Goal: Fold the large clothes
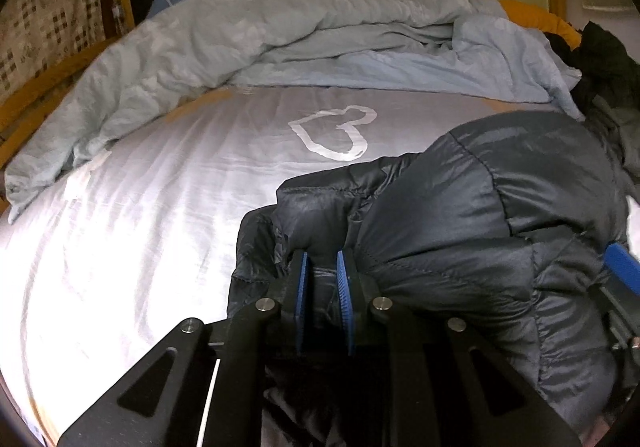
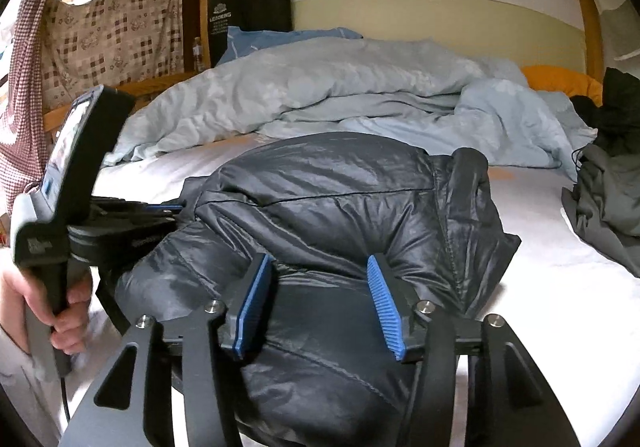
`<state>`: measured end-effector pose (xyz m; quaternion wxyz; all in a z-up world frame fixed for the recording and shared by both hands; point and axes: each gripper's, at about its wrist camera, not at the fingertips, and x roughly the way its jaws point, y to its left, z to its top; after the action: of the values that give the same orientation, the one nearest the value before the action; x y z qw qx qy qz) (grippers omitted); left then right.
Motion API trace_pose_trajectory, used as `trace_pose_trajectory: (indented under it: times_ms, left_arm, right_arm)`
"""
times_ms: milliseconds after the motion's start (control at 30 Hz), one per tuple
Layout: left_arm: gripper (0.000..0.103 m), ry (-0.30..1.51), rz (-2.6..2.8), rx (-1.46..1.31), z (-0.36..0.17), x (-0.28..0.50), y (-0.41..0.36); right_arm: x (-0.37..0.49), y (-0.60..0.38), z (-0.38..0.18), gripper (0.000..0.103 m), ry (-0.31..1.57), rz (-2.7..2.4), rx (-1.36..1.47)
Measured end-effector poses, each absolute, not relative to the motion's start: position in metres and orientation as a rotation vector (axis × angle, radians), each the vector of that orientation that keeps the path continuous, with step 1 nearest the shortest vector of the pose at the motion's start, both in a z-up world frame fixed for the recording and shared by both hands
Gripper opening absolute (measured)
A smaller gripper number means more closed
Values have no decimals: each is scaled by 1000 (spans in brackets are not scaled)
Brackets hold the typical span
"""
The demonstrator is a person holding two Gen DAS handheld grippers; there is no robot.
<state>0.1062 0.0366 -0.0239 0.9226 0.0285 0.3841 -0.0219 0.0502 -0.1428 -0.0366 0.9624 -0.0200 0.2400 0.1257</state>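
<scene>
A dark puffer jacket (image 2: 320, 207) is lying on the white-sheeted bed (image 1: 140, 227), the left gripper (image 1: 322, 267) pinching its fabric and the right gripper (image 2: 318, 279) standing spread apart, below a rumpled blue duvet (image 2: 340, 87) at upper frame.

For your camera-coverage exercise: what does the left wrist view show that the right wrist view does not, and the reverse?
Left wrist only: a heart outline on the sheet, and the left gripper pinching a fold of the jacket.
Right wrist only: a hand holding the left gripper's handle, and the right gripper open over the jacket.
Both: jacket, blue duvet, orange pillow.
</scene>
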Motion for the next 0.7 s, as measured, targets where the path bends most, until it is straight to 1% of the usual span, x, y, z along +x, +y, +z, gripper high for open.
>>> trace_pose_trajectory:
  times_ms: [33, 100, 167, 200, 233, 267, 400, 467, 500, 533, 600, 667, 700]
  left_arm:
    - [18, 812, -51, 34, -19, 106, 41]
    - [30, 818, -35, -9, -7, 102, 48]
    - [55, 780, 2, -33, 4, 91, 58]
    - [60, 772, 15, -43, 7, 87, 63]
    - [73, 771, 23, -59, 9, 83, 68]
    - [82, 774, 25, -90, 11, 79, 73]
    - [86, 764, -60, -232, 19, 64, 91]
    - [94, 747, -149, -265, 23, 56, 93]
    - [98, 734, -224, -300, 23, 54, 93]
    - [103, 723, -329, -354, 21, 51, 94]
    - [103, 777, -410, -380, 13, 53, 88]
    - [103, 822, -373, -363, 1, 54, 84]
    - [103, 840, -364, -364, -6, 55, 83]
  right_arm:
    - [49, -143, -36, 53, 486, 250, -42]
    - [43, -140, -33, 53, 492, 224, -87]
    - [38, -132, -27, 53, 495, 179, -164]
    - [36, -131, -23, 53, 496, 169, -172]
    - [33, -133, -18, 53, 495, 167, -162]
    - [29, -138, -11, 53, 491, 174, -133]
    - [13, -158, 11, 53, 468, 175, -73]
    - [7, -167, 18, 53, 462, 165, -77]
    - [3, -174, 21, 56, 464, 163, -64]
    - [3, -179, 22, 62, 470, 165, -48]
    - [-3, -197, 23, 64, 472, 188, 30]
    - [-9, -215, 19, 72, 452, 192, 111]
    - [-9, -225, 16, 77, 451, 171, 148]
